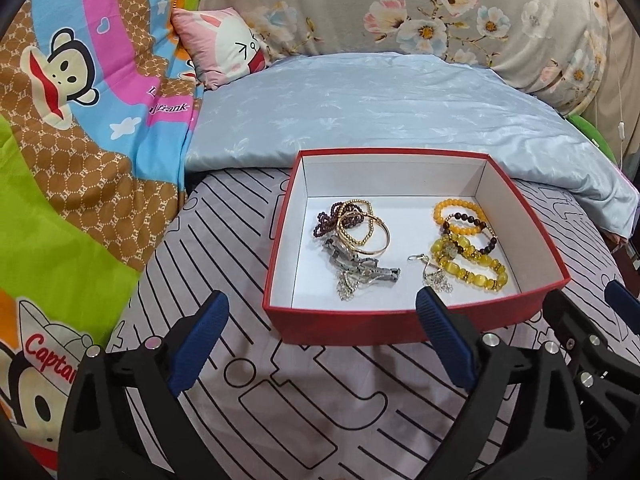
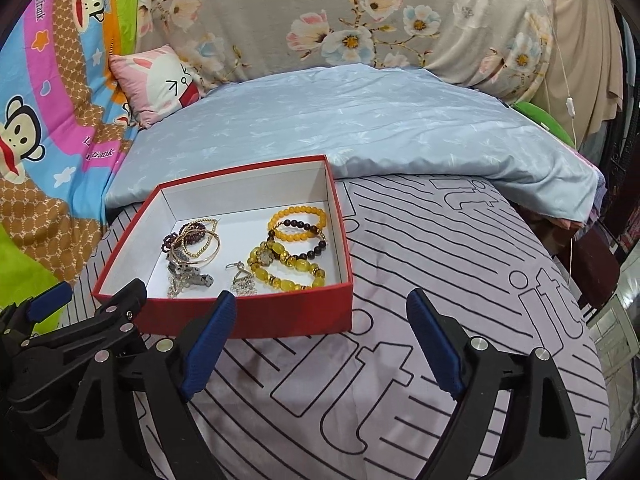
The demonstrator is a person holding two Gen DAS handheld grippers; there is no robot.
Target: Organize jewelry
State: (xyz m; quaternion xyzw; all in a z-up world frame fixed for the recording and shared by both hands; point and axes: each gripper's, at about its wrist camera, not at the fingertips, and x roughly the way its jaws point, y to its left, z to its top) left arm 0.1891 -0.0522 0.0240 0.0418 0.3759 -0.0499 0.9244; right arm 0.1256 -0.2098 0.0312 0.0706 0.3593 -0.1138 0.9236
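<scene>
A bed fills the scene, spread with a grey sheet [image 1: 224, 364] printed in black lines and letter shapes, a folded pale blue quilt [image 1: 380, 112] behind it, a cartoon monkey blanket [image 1: 80, 120] to the left, a small pink cushion [image 1: 224, 48] and floral bedding along the back.

The left gripper [image 1: 324, 332] hovers with its blue-padded jaws spread wide and nothing between them; only bare sheet and the near wall of the red box [image 1: 348, 322] show through the gap. The right gripper [image 2: 320, 340] hangs likewise, jaws wide apart and empty, over the sheet just right of the box's near corner. Each gripper shows at the edge of the other's view, so the two sit side by side.

Just beyond the fingertips the open box rests on the sheet, white inside. All the jewelry seen lies in it: a tangle of dark purple beads, gold bangles [image 1: 362, 226] and a silvery chain piece [image 1: 360, 270] to the left, a dangling silver earring [image 1: 432, 276] in the middle, and yellow bead bracelets [image 1: 468, 252] with a dark-beaded one to the right.

No piece is visible on the bedding outside the box, so gathering looks done. What may remain is sorting the tangle or closing the box; no lid is in view.
</scene>
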